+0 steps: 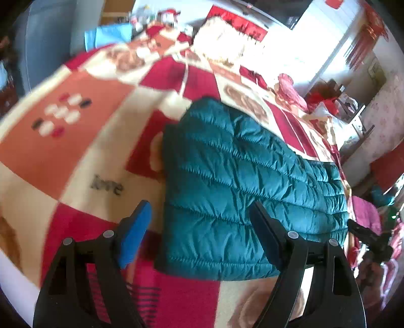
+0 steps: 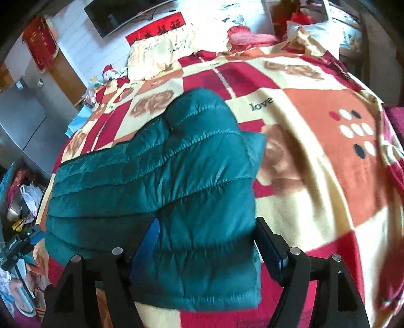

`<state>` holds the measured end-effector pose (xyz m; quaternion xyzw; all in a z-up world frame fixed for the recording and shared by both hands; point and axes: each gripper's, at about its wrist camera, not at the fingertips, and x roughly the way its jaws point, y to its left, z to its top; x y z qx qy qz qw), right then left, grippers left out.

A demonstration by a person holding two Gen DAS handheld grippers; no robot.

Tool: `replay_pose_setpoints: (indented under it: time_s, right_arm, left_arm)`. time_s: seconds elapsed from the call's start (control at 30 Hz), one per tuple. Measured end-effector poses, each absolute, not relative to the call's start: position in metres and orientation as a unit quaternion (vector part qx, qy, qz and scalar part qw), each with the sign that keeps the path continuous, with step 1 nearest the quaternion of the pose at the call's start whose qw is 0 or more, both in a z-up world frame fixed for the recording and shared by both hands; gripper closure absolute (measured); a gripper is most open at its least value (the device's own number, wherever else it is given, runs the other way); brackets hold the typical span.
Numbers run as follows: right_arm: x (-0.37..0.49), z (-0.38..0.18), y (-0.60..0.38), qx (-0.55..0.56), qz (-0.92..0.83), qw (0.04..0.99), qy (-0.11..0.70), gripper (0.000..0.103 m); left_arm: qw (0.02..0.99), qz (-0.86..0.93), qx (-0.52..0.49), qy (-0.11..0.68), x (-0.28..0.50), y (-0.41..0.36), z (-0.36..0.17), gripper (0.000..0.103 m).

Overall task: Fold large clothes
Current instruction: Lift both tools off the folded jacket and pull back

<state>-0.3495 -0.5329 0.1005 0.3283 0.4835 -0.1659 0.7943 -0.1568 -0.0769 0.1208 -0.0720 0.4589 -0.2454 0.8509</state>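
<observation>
Two grippers over one garment, both seen from their own wrist cameras. Teal quilted puffer jacket (image 1: pixel 242 186) lies folded into a compact bundle on a patchwork blanket (image 1: pixel 83 161) of red, cream and orange squares, with "love" printed on a cream patch just beside the jacket's edge. The blanket covers a bed.

Left gripper (image 1: pixel 202 222): fingers spread wide, nothing held. The blue-padded finger (image 1: pixel 136 234) sits over bare blanket to one side of the jacket's near corner; the other finger overlaps the jacket's lower edge in the frame. Contact with the fabric cannot be judged; the view is motion-blurred here.

Right gripper (image 2: pixel 207 239): fingers also well apart, with the jacket's near end lying between them. The blue pad (image 2: pixel 149 242) seems pressed against or partly tucked under a fold of the quilting, possibly just overlapped by it. The opposite finger stands at the jacket's outer edge. No pinch on the cloth is visible.

From the right wrist view, the jacket (image 2: pixel 156 181) shows a rounded upper end toward the head of the bed and a squared corner sticking out on one side.

Cream pillow (image 2: pixel 161 55) rests at the head of the bed, well apart from the jacket. Dark wall-mounted screen (image 2: pixel 118 15) hangs above it.
</observation>
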Motion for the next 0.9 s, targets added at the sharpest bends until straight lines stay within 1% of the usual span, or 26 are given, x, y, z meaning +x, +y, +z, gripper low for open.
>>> replay_pose_setpoints:
  time_s: [0.13, 0.23, 0.53, 0.8, 0.9]
  right_arm:
    - [-0.359, 0.120, -0.517, 0.311, -0.169, 0.808, 0.471, 0.029]
    - [-0.362, 0.127, -0.501, 0.297, -0.168, 0.815, 0.468, 0.029]
    - [-0.362, 0.140, -0.446, 0.257, -0.164, 0.832, 0.464, 0.029]
    - [-0.357, 0.149, -0.412, 0.254, -0.149, 0.843, 0.450, 0.029]
    - [-0.355, 0.153, -0.402, 0.241, -0.149, 0.848, 0.447, 0.028]
  left_arm:
    - [0.877, -0.222, -0.056, 0.422, -0.180, -0.073, 0.137, 0.023]
    - [0.887, -0.212, -0.049, 0.408, -0.193, -0.076, 0.141, 0.023]
    - [0.900, -0.193, 0.007, 0.390, -0.222, -0.101, 0.144, 0.023]
    - [0.904, -0.203, 0.038, 0.375, -0.246, -0.133, 0.140, 0.023]
    - [0.906, -0.206, 0.034, 0.369, -0.253, -0.140, 0.139, 0.023]
